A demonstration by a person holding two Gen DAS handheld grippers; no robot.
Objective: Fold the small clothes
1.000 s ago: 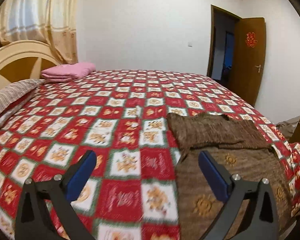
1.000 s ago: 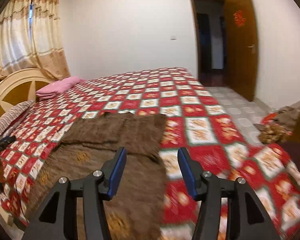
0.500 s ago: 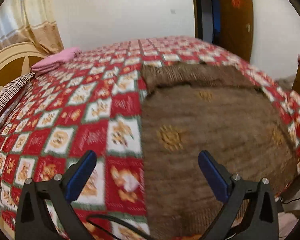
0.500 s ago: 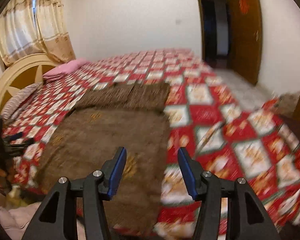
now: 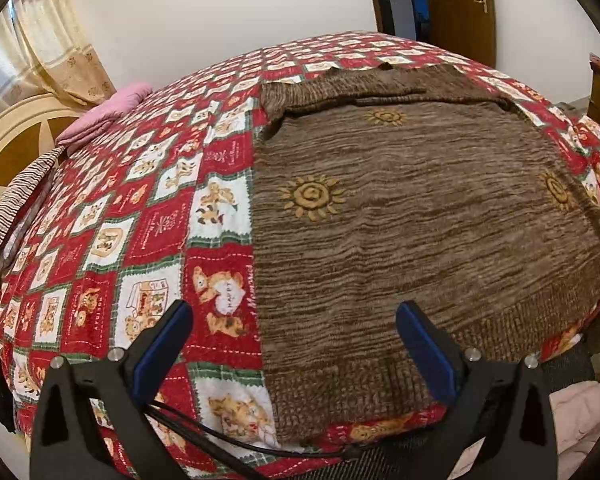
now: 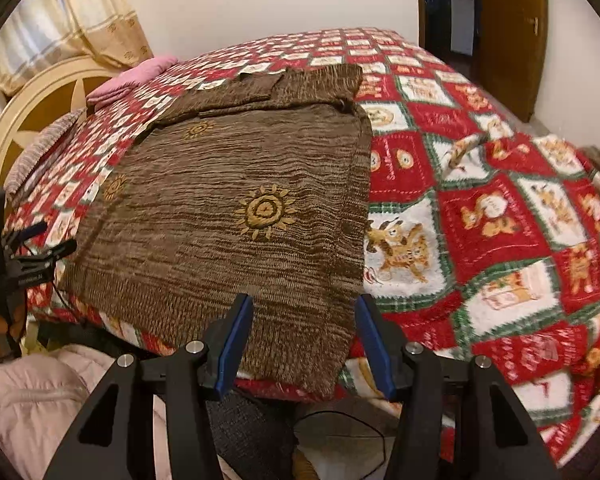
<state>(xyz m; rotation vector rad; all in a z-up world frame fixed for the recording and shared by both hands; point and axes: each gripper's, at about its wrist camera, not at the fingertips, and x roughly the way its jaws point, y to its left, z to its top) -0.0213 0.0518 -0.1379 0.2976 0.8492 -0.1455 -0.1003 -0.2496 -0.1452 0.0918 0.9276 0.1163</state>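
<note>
- Sweater [image 5: 420,216] lies flat on the bed [image 5: 148,208], hem at the near edge, body spread out
- Sleeves look already turned in across the top, by the collar end; that part of the fold seems done
- Left to do, as I judge it: body folds, hem up toward the collar or sides in; nothing lifted yet
- Left gripper [image 5: 294,346] spread wide, holding nothing, poised over the sweater's near left hem corner, fingers straddling the side edge
- Right gripper [image 6: 303,338] also apart and empty, a bit narrower, over the near right hem corner
- Neither pad looks to be touching knit; can't be sure of the height above it
- Left view only: full left side edge of the sweater against the bedspread, cable [image 5: 228,438] running under the gripper
- Right view only: right side edge and the ruck in the bedspread [image 6: 496,216] beyond it, plus the left gripper [image 6: 24,256] seen from the side at the far hem corner
- Both show pink cloth [image 6: 136,78] by the headboard [image 6: 48,104], well apart from the sweater
- Pale padded garment [image 6: 32,396] at lower left of the right view, probably the person's own clothing
</note>
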